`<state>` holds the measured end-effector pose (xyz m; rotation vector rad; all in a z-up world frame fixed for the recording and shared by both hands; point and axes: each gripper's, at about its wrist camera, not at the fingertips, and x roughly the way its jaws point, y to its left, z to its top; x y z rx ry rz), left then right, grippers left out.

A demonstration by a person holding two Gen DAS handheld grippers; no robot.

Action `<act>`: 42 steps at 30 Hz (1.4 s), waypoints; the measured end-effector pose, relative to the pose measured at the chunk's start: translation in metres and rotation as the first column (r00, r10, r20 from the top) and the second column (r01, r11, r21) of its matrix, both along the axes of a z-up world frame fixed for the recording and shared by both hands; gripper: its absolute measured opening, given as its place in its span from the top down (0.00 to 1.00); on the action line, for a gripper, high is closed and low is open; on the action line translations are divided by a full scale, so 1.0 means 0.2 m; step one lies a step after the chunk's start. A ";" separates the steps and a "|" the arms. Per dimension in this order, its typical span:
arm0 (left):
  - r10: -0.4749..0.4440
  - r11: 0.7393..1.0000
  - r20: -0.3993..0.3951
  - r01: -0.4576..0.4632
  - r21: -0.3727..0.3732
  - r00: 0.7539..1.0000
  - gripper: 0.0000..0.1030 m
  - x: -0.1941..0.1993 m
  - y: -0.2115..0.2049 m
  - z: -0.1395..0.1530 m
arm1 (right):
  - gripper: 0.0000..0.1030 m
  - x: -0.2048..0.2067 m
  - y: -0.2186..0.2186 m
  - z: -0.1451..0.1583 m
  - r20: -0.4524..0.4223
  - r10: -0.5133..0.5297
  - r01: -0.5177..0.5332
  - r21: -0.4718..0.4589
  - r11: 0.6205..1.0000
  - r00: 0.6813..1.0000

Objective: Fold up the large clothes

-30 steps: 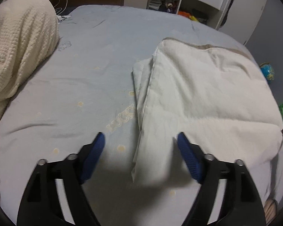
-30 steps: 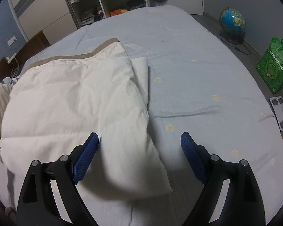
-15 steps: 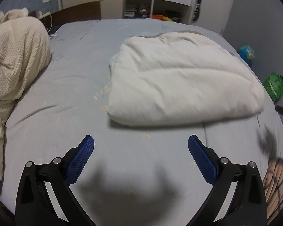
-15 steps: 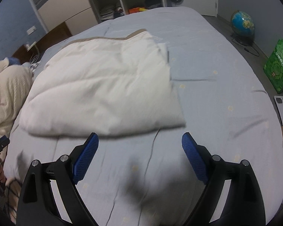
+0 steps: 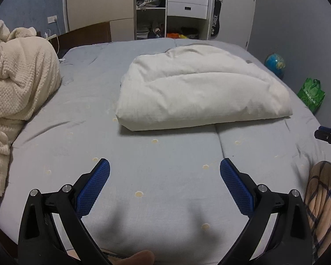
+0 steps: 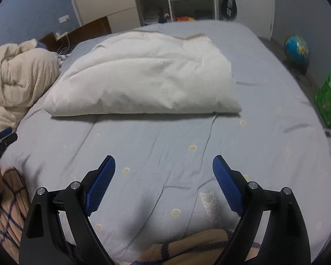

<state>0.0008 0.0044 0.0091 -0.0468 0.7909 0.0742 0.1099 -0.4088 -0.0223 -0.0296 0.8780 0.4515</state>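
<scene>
A large white padded garment or quilt (image 5: 200, 88) lies folded in a thick rectangle on the far middle of the grey-blue bed (image 5: 165, 154); it also shows in the right wrist view (image 6: 143, 77). My left gripper (image 5: 165, 165) is open and empty above the near part of the bed, well back from the bundle. My right gripper (image 6: 164, 162) is open and empty, also near the bed's front edge. The right gripper's tip (image 5: 328, 135) shows at the right edge of the left wrist view, and the left gripper's tip (image 6: 2, 138) at the left edge of the right wrist view.
A cream knitted blanket (image 5: 15, 88) is heaped on the bed's left side. Shelves and drawers (image 5: 176, 11) stand behind the bed. A globe (image 5: 274, 64) and a green bag (image 5: 311, 93) sit on the floor at right. Plaid-clad legs (image 5: 324, 198) are at the near edge.
Both grippers have pulled back from the white bundle toward the bed's near edge and risen. The bundle, close under the fingers one second ago, now lies far ahead, folded.
</scene>
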 end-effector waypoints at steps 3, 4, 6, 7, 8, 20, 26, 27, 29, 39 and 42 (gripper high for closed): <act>-0.009 1.000 0.006 0.009 0.006 1.000 0.07 -0.01 -0.02 0.01 | 0.17 -0.02 -0.02 0.02 0.017 -0.007 0.007 0.007 1.000 1.000; -0.012 1.000 0.011 0.012 0.001 1.000 0.07 -0.02 -0.02 0.01 | 0.17 -0.02 -0.02 0.02 0.014 -0.010 0.010 0.006 1.000 1.000; -0.005 1.000 0.013 0.005 -0.005 1.000 0.07 -0.03 -0.02 0.01 | 0.17 -0.03 -0.03 0.02 0.009 -0.018 0.018 -0.001 1.000 1.000; 0.001 1.000 0.012 -0.001 -0.005 1.000 0.07 -0.04 -0.02 0.01 | 0.17 -0.03 -0.04 0.02 0.010 -0.020 0.020 0.002 1.000 1.000; 0.010 1.000 0.009 -0.010 -0.004 1.000 0.07 -0.05 -0.02 0.01 | 0.17 -0.03 -0.04 0.02 0.011 -0.025 0.025 0.005 1.000 1.000; 0.006 1.000 -0.021 -0.006 0.015 1.000 0.07 -0.06 -0.04 0.00 | 0.17 -0.11 -0.07 0.05 0.021 -0.048 0.048 0.005 0.999 0.999; -0.016 0.999 -0.031 0.017 0.036 0.999 0.06 -0.06 -0.08 -0.01 | 0.17 -0.12 -0.09 0.06 0.038 -0.060 0.059 0.014 0.998 0.997; -0.018 0.999 -0.030 0.019 0.036 0.999 0.06 -0.06 -0.08 -0.01 | 0.17 -0.13 -0.09 0.06 0.042 -0.059 0.059 0.014 0.998 0.997; -0.021 0.999 -0.027 0.022 0.034 0.999 0.06 -0.06 -0.08 -0.01 | 0.17 -0.13 -0.08 0.06 0.046 -0.056 0.056 0.014 0.998 0.997; -0.019 0.999 -0.028 0.020 0.029 0.999 0.06 -0.05 -0.08 -0.02 | 0.17 -0.13 -0.08 0.07 0.060 -0.047 0.047 0.005 0.999 0.997; -0.022 0.999 -0.030 0.023 0.030 0.999 0.06 -0.05 -0.08 -0.02 | 0.17 -0.13 -0.07 0.07 0.057 -0.048 0.047 0.005 0.999 0.997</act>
